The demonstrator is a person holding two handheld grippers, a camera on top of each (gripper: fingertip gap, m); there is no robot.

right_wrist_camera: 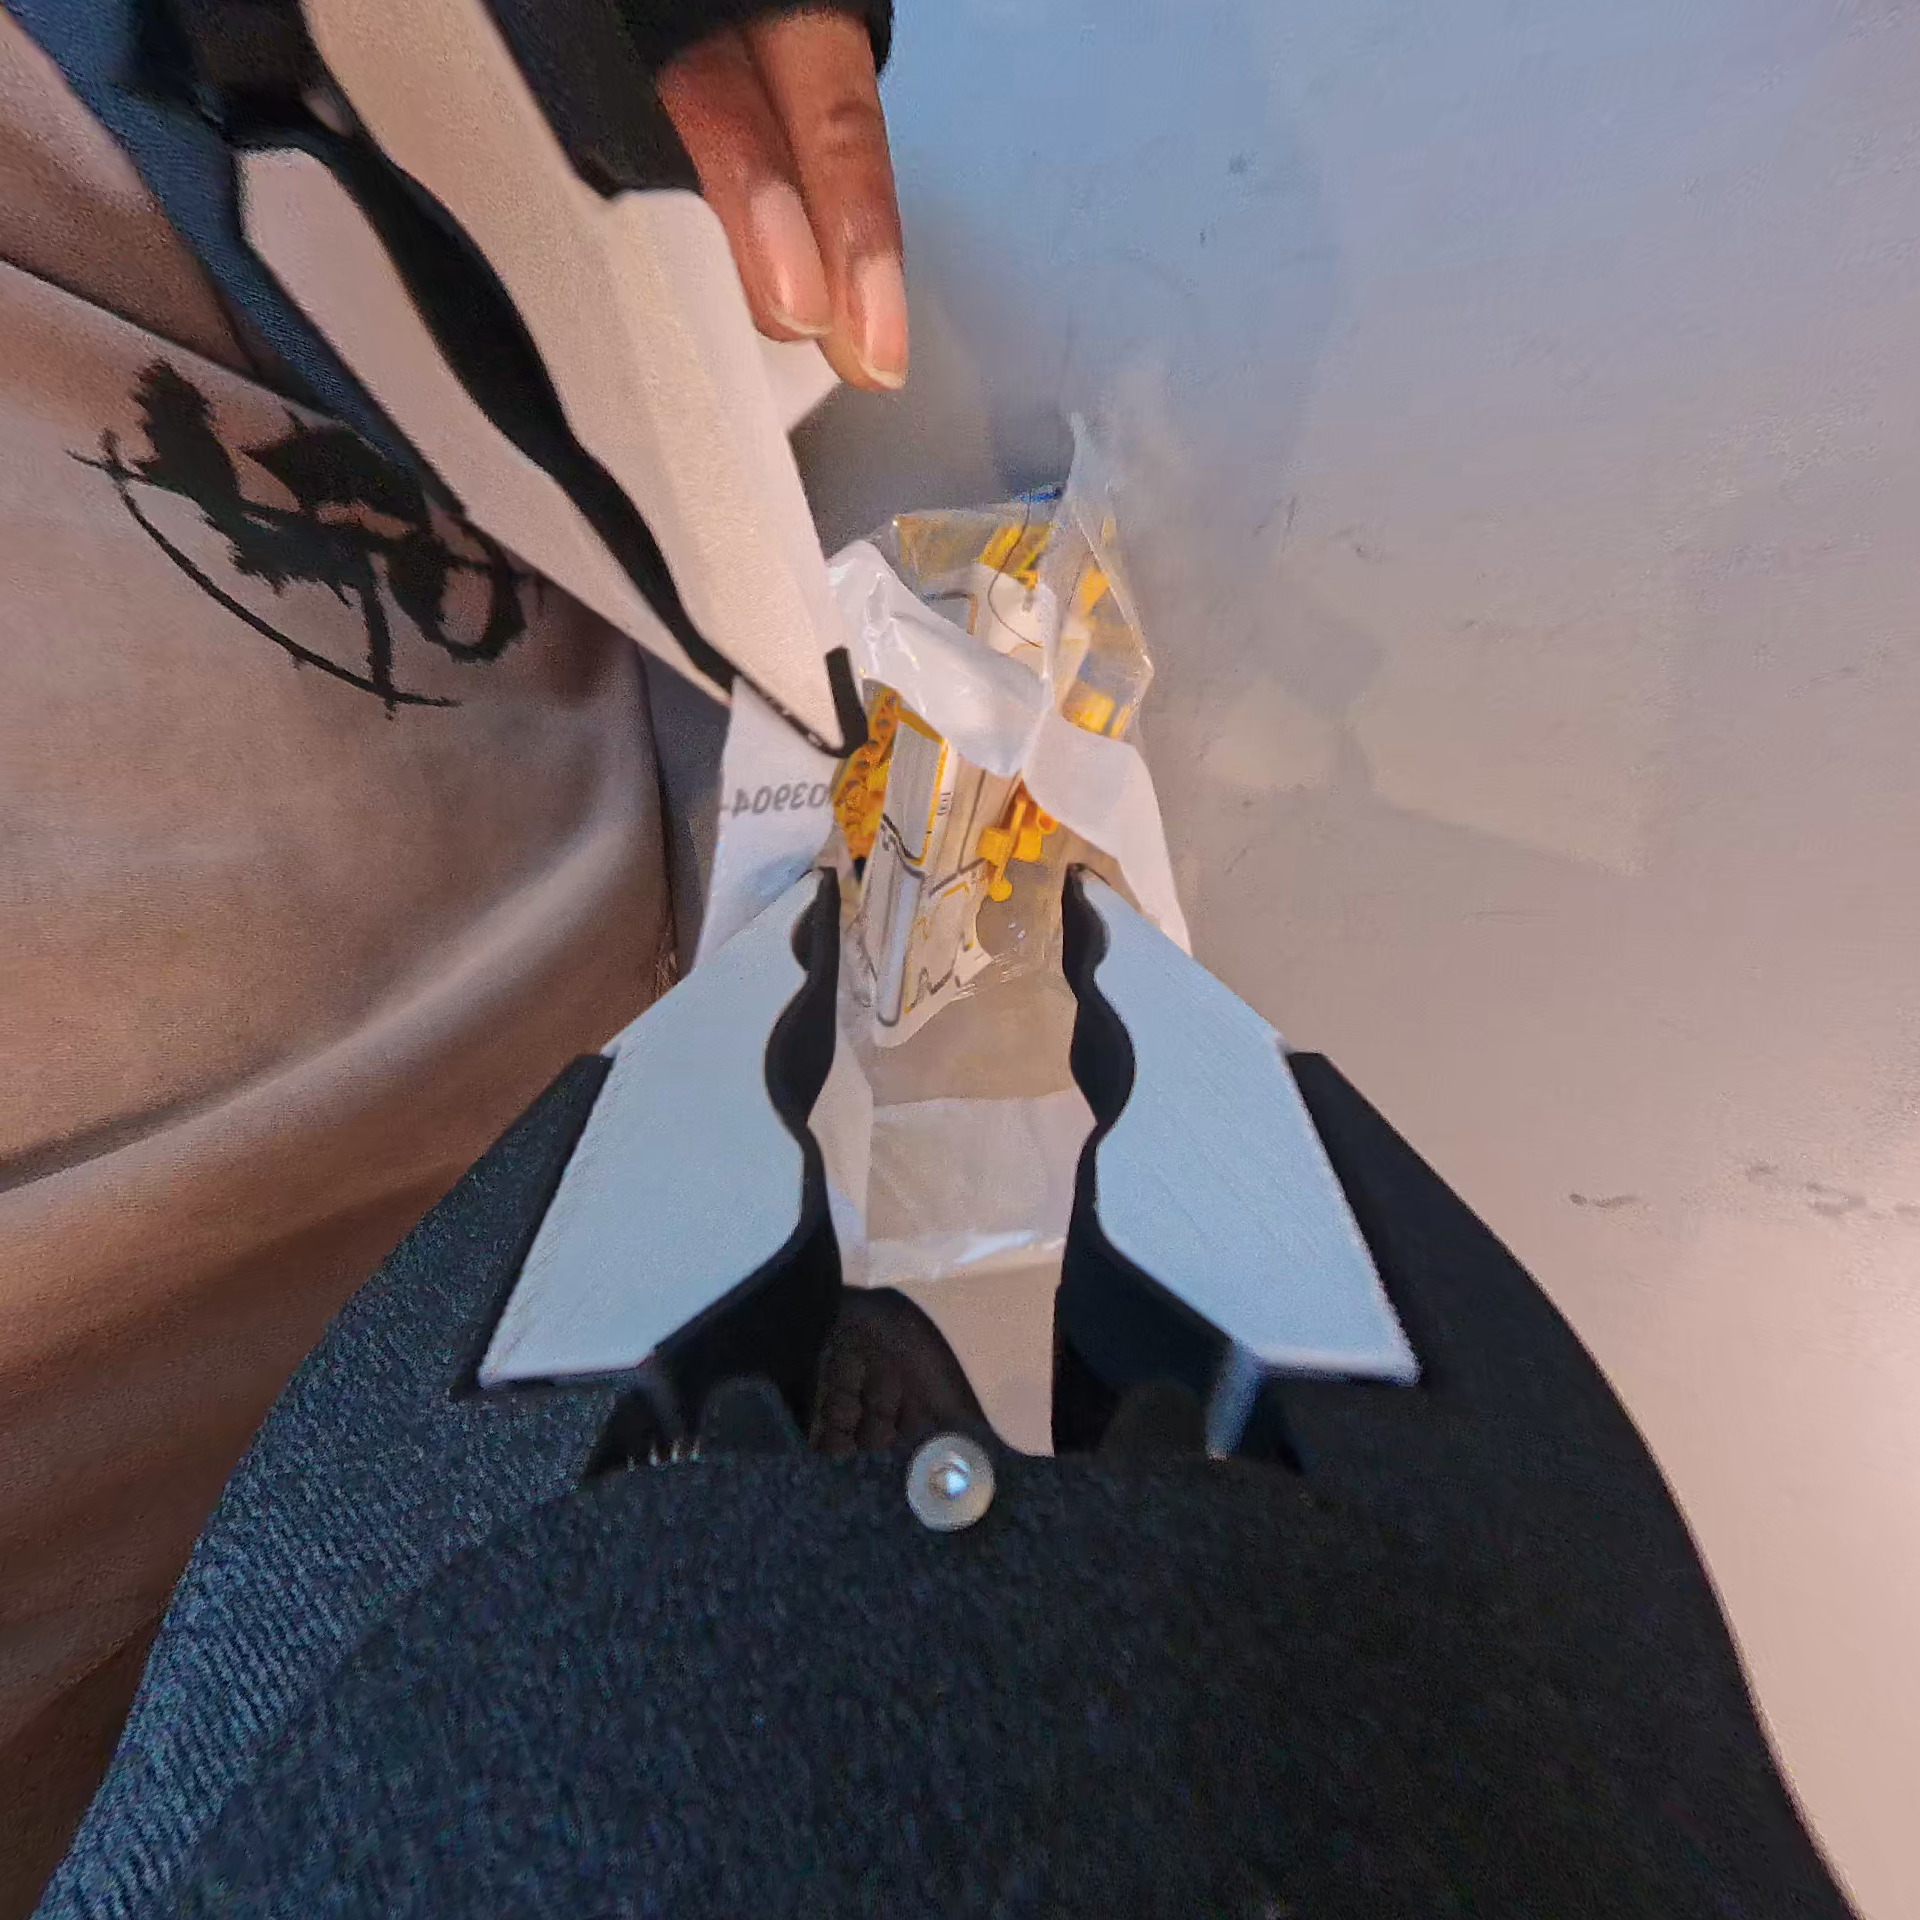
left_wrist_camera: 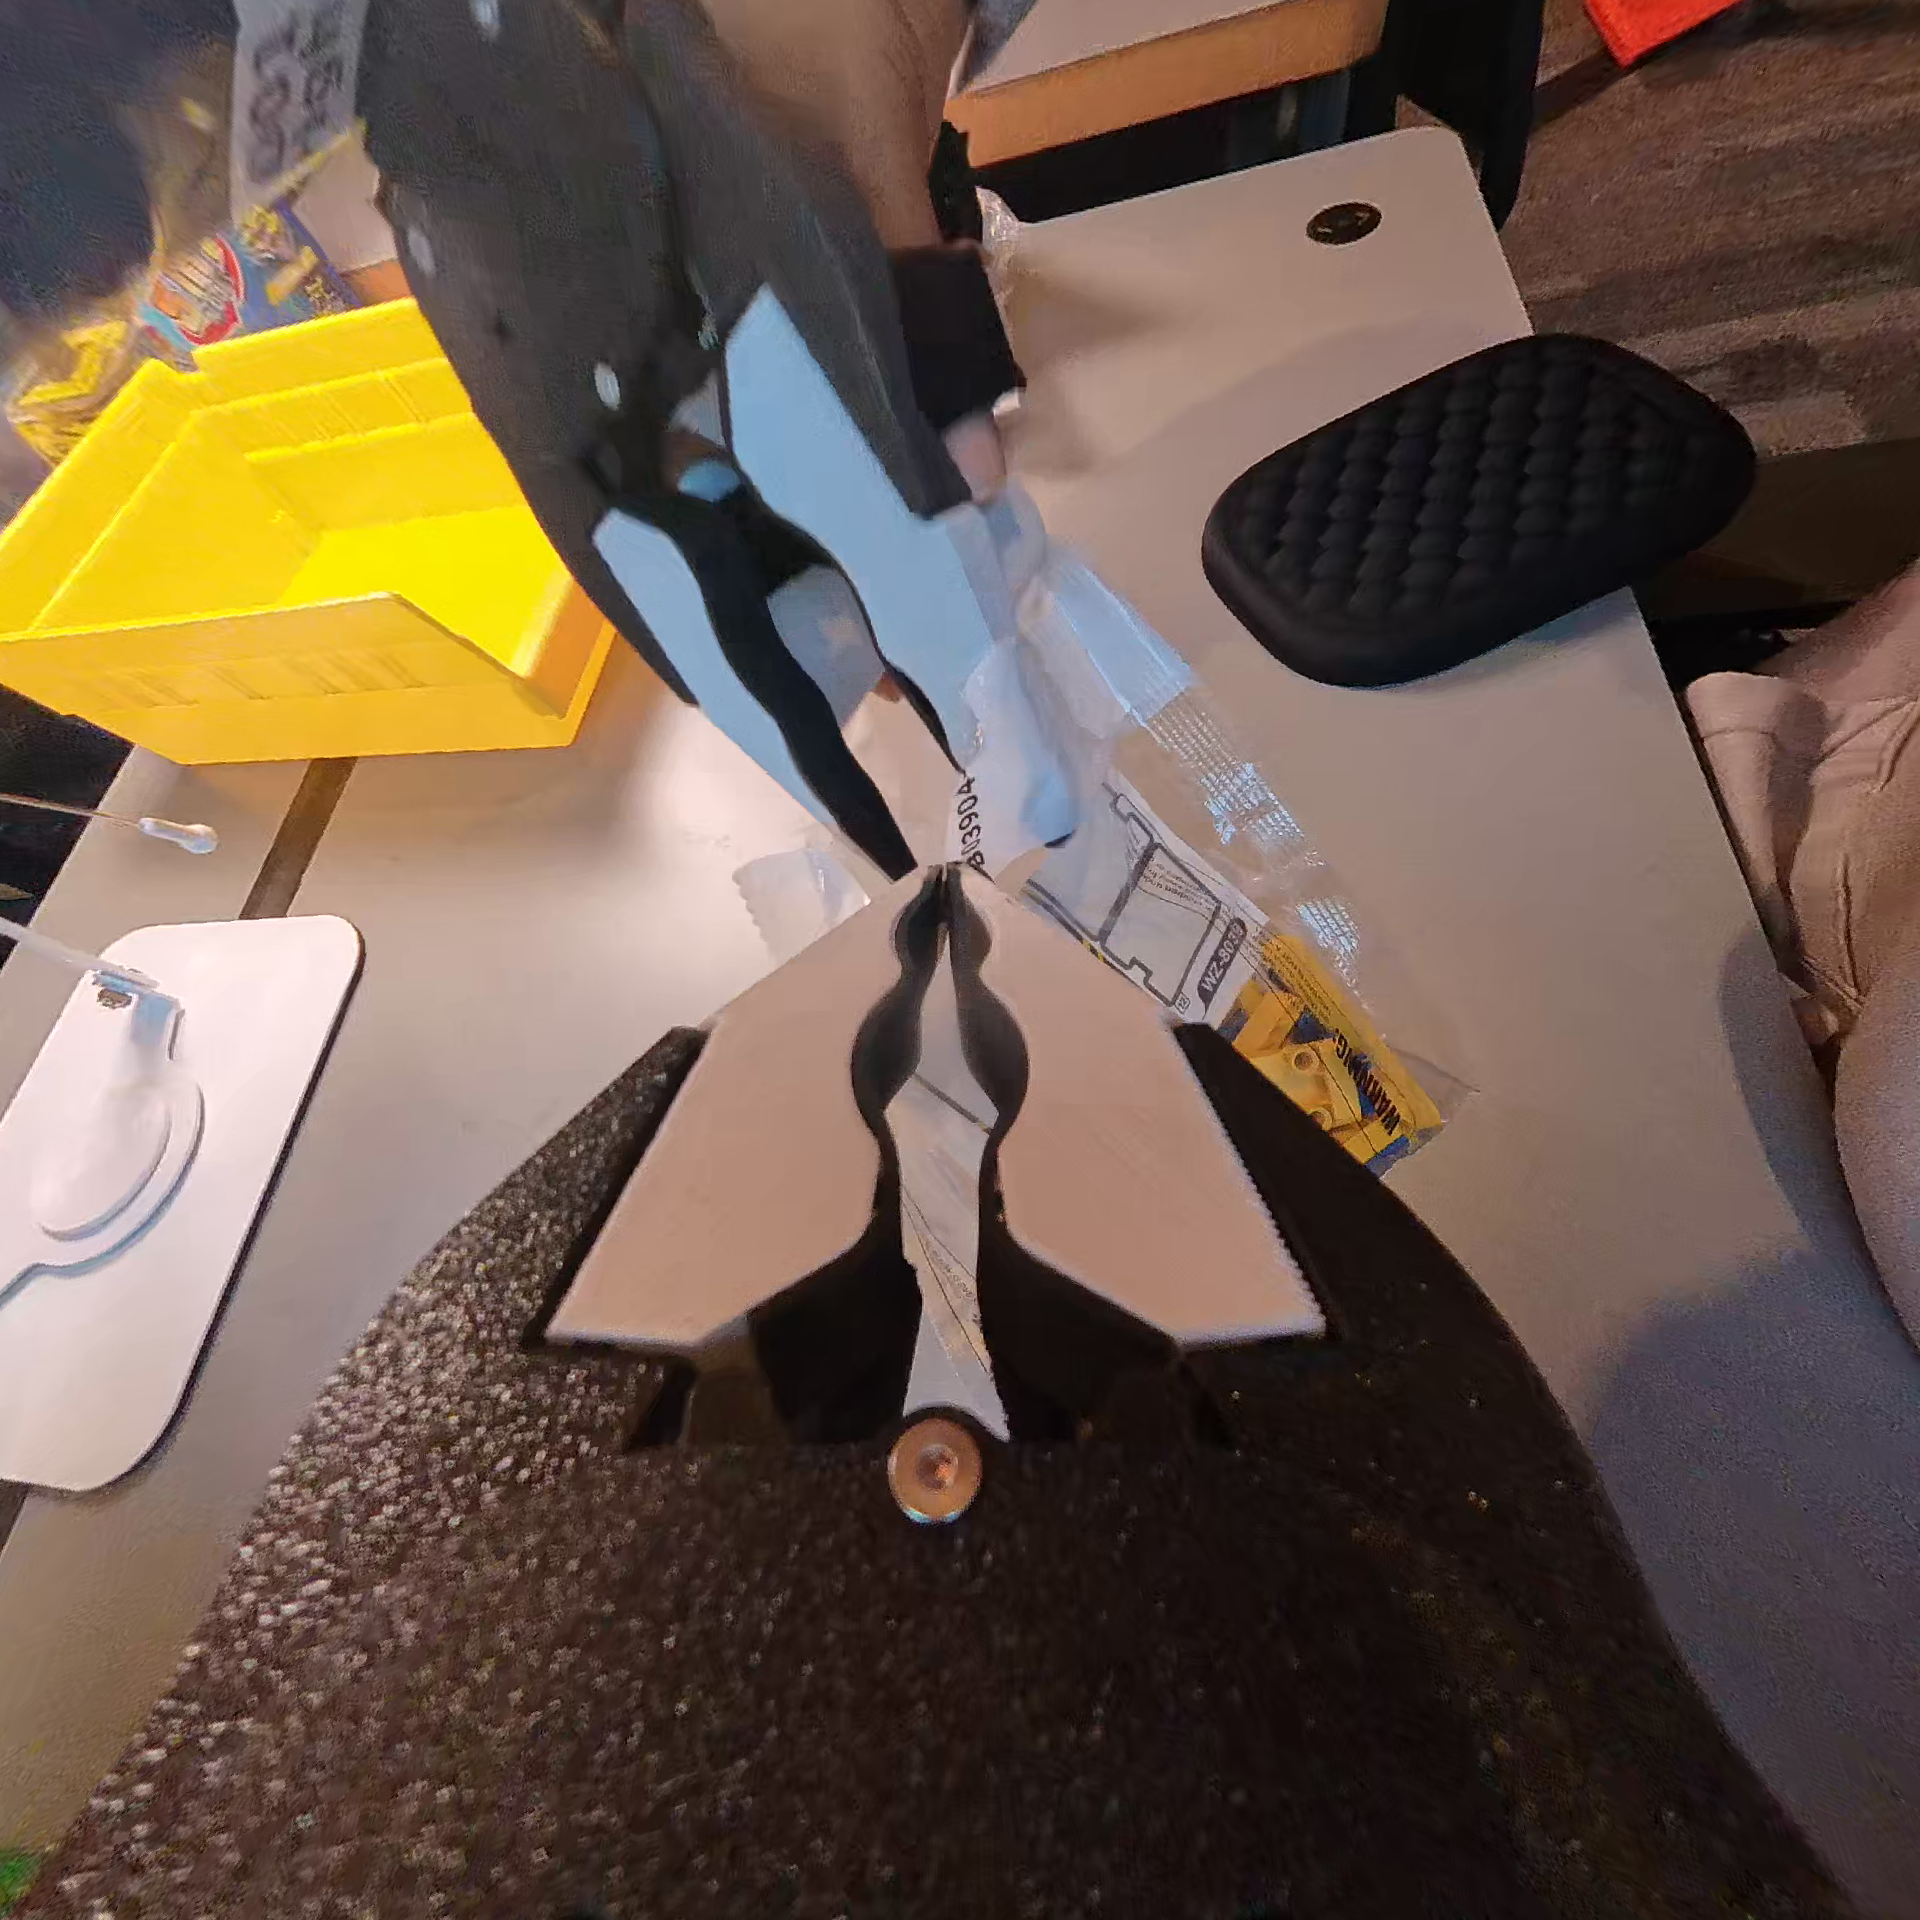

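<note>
A clear plastic bag of yellow toy parts with a printed sheet lies partly lifted off the grey table. My left gripper is shut on the bag's edge by a white label strip. It also shows in the right wrist view, pinching the bag's top. My right gripper is open, with one finger on each side of the bag, which stands between them. In the left wrist view its fingers come down from above onto the bag. A person's hand holds the left gripper.
A yellow divided bin stands at the back left. A black padded armrest overhangs the table at the right. A white flat stand lies at the left. A small scrap of plastic lies nearby. The person's beige clothing is close. My left and right fingertips are right by each other.
</note>
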